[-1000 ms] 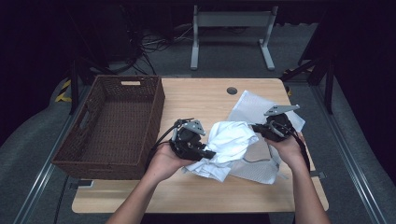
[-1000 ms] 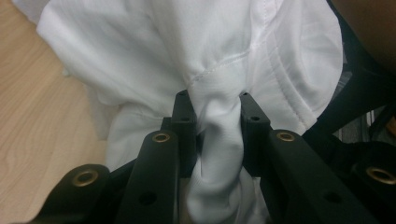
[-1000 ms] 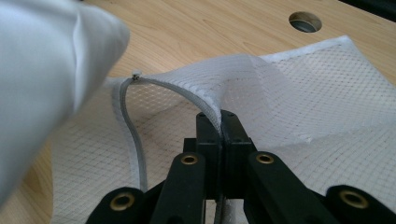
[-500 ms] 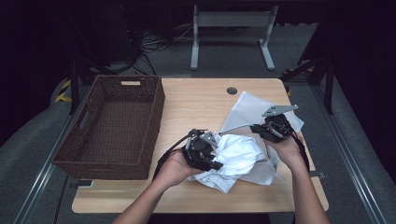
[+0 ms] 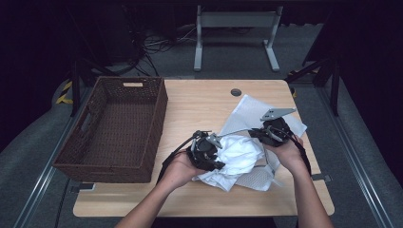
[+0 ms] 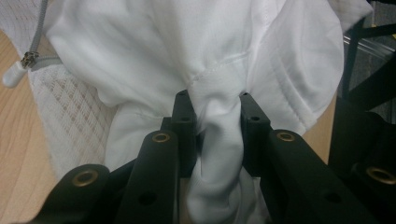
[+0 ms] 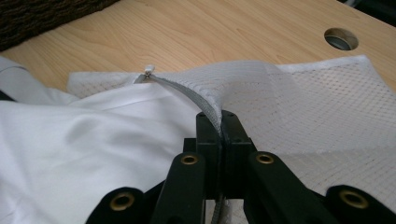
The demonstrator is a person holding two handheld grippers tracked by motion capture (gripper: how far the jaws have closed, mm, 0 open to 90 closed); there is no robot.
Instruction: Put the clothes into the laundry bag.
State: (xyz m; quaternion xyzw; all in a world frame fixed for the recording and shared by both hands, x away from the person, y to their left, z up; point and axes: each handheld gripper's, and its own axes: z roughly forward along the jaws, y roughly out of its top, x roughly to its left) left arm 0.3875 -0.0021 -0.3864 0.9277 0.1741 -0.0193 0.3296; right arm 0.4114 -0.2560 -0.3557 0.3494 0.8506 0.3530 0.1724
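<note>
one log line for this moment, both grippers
left hand-held gripper: shut on white garment | right hand-held gripper: shut on mesh bag zipper edge | wicker basket: beside, apart

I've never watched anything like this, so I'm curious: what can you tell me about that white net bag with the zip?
The mesh laundry bag is white netting with a grey zipper along its open edge. It lies flat and limp on the wooden table, right of the wicker basket. The right gripper is shut on the zippered rim, lifting it. A crumpled white garment, pinched by the left gripper, lies against the opening, partly over the mesh.
</note>
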